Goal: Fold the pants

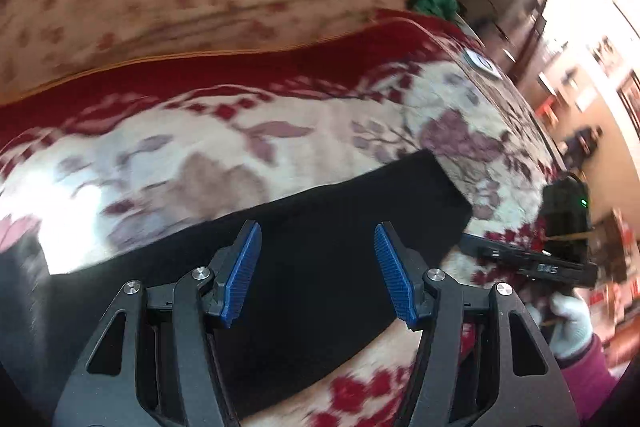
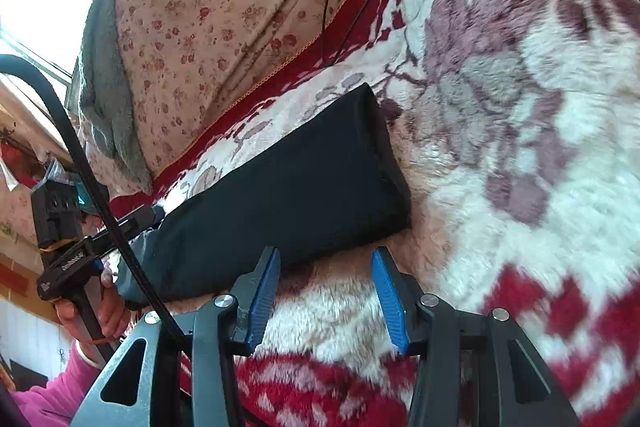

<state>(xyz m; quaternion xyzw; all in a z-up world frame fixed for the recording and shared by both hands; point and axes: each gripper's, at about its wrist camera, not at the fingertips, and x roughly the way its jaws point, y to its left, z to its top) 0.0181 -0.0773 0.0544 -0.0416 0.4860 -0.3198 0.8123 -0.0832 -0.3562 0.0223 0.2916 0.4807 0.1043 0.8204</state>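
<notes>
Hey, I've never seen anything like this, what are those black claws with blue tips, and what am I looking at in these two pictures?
Those claws are hand-held grippers, one in each of a person's hands, each carrying a wide-angle camera that looks out along its two fingers. One picture comes from the left gripper, the other from the right gripper. Both are open and hold nothing. Below them lies a fluffy floral blanket in red, white and mauve, and on it a pair of black pants, already folded into a long narrow shape. The left gripper hovers over the pants; the right one hangs beside their near edge. Each view also catches the other gripper at its side, held by a hand.
</notes>
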